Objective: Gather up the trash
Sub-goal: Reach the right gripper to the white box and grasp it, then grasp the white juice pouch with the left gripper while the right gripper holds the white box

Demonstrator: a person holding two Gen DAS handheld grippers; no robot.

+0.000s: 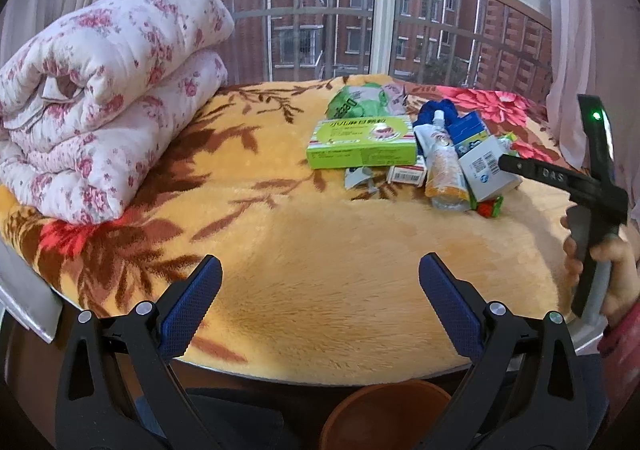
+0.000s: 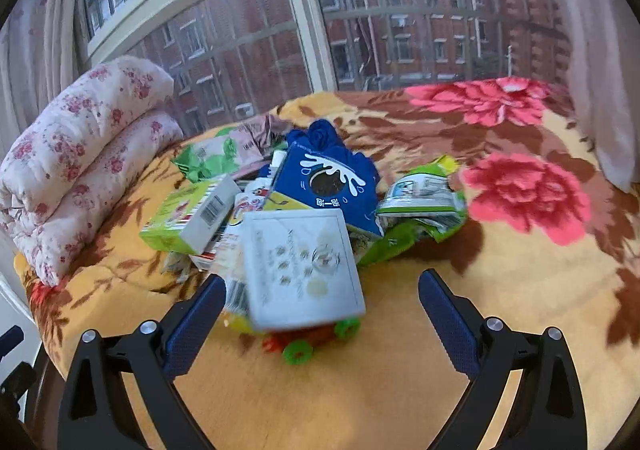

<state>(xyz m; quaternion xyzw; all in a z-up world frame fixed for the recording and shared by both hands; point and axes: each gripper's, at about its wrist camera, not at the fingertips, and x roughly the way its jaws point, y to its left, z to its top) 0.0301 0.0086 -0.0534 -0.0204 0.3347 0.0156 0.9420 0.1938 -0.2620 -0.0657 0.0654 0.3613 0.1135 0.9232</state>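
Heap of packaging trash on a plush yellow blanket with brown leaves and red flowers (image 1: 320,250), well to the right of a rolled white quilt with pink roses (image 1: 100,98).

Left gripper (image 1: 320,290): blue-padded fingers spread wide apart, nothing between them, hovering over bare blanket at the near edge, well short of the heap. Below that edge, rim of a brown round bin (image 1: 388,410).

Flat green cardboard box (image 1: 362,146) at the heap's left side, nearest the quilt. Crumpled green plastic bag (image 1: 360,100) just behind it. Orange-and-white squeeze pouch (image 1: 444,174) to the right, touching a white-and-blue carton with a barcode (image 1: 486,170).

Right gripper (image 2: 320,310): fingers also wide apart, clamped on nothing. Between them, at the near side of the heap, a white square box printed with small dots (image 2: 300,270), tilted, lying over other packets; left fingertip just beside its lower corner, contact unclear. Blue carton with a white milk splash (image 2: 328,186) directly behind it. Red-and-green candy wrapper (image 2: 308,342) under its near edge.
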